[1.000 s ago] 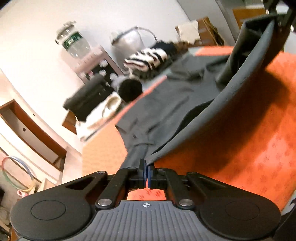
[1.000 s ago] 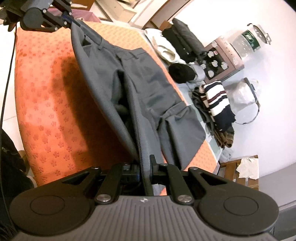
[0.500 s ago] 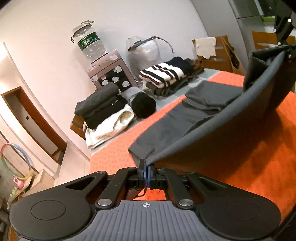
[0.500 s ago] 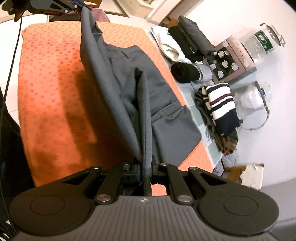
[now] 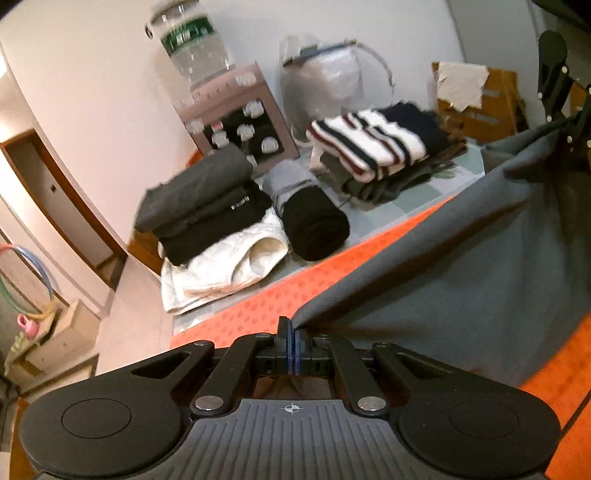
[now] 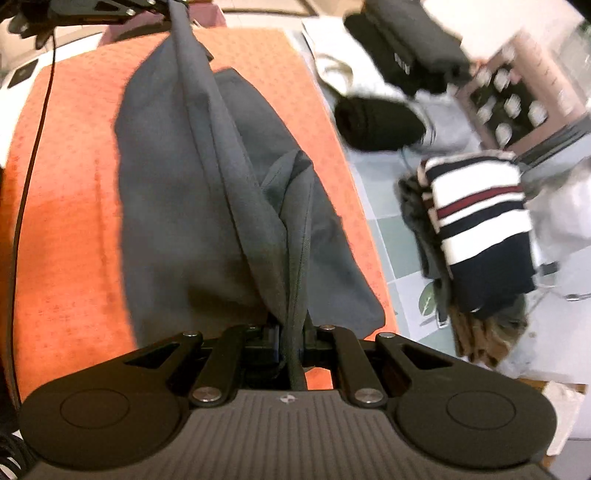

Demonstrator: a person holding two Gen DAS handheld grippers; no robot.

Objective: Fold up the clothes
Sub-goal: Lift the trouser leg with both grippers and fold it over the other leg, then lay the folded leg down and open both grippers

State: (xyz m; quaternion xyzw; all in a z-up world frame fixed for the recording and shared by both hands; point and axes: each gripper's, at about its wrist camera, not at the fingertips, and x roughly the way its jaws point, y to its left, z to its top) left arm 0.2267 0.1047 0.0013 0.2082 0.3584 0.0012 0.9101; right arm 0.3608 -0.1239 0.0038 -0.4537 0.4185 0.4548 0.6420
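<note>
A pair of grey trousers (image 5: 461, 258) hangs stretched between my two grippers above an orange patterned cloth (image 5: 266, 306). My left gripper (image 5: 291, 332) is shut on one corner of the grey fabric. In the right wrist view my right gripper (image 6: 293, 339) is shut on a bunched edge of the trousers (image 6: 207, 206), whose lower folds drape onto the orange cloth (image 6: 66, 192). The other gripper (image 5: 554, 85) shows at the top right of the left wrist view, holding the far end. The left gripper (image 6: 110, 7) shows at the top left of the right wrist view.
Beyond the orange cloth's far edge lie a stack of dark folded clothes on a white garment (image 5: 221, 229), a black roll (image 5: 314, 221) and a striped sweater pile (image 5: 373, 144). A pink box (image 5: 236, 114), a water bottle (image 5: 188, 44) and a wrapped bundle (image 5: 325, 81) stand by the wall.
Both grippers have carried the held trouser edge toward the cloth's far side, nearer the folded stacks. More grey fabric now covers the lower layer.
</note>
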